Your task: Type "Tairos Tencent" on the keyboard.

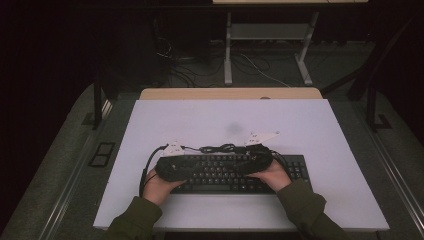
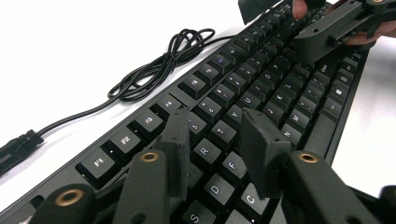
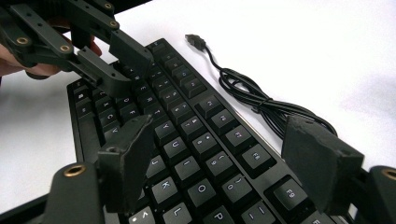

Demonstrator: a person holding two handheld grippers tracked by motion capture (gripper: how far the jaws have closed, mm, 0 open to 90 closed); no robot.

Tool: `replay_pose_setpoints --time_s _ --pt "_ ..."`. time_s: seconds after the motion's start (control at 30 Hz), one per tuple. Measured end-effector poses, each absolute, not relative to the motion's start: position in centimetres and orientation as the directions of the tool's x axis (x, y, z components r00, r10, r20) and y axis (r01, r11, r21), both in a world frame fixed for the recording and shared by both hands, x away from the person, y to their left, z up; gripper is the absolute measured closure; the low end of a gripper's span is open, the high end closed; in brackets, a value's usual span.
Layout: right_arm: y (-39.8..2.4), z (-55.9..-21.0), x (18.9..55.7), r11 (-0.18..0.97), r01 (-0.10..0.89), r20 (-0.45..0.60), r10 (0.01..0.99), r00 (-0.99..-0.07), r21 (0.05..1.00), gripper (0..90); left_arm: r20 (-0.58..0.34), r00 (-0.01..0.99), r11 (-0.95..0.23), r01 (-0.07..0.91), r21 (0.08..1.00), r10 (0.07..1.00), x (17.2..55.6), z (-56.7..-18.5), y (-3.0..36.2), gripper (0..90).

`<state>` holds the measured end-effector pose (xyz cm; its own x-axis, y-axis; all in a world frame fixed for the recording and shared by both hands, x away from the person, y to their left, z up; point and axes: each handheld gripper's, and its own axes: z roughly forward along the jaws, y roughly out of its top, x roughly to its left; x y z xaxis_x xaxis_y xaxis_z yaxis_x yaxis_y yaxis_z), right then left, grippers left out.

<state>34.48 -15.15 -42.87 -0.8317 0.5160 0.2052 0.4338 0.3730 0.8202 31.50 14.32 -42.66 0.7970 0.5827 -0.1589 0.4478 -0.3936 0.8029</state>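
Note:
A black keyboard point(image 1: 220, 172) lies on the white table top point(image 1: 300, 125), its keys close up in the left gripper view point(image 2: 261, 74) and the right gripper view point(image 3: 187, 121). Its bundled black cable point(image 1: 220, 148) rests just behind it point(image 2: 159, 65), with the USB plug point(image 3: 195, 41) free on the table. My left gripper point(image 1: 182, 167) hovers over the keyboard's left half, jaws apart above the letter keys point(image 2: 215, 123) with nothing clamped. Over the right half, my right gripper point(image 1: 255, 161) is open wide point(image 3: 219, 130). The two grippers point toward each other.
A tan table edge point(image 1: 230, 93) runs behind the white top. Beyond it stand a metal desk frame point(image 1: 267, 35) and loose floor cables point(image 1: 195, 65). Green sleeves point(image 1: 135, 220) enter from the bottom.

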Motion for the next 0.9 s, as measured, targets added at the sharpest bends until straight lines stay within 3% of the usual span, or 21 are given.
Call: replay_pose_setpoints --time_s 0.43,0.73,0.9 --pt "-15.4 -42.8 34.1 0.398 0.433 0.203 0.502 -0.841 0.809 31.6 -0.155 0.786 -0.356 0.434 0.827 0.598 30.9 -42.6 15.2 34.7" --pt "-15.7 -42.9 34.0 0.424 0.436 0.203 0.491 -0.847 0.794 47.2 -0.15 0.785 -0.354 0.43 0.83 0.602 30.6 -42.8 15.3 26.4" --pt "-15.6 -43.1 33.9 0.456 0.431 0.187 0.487 -0.853 0.779 60.2 -0.146 0.784 -0.356 0.428 0.831 0.603 30.6 -42.8 15.4 23.8"
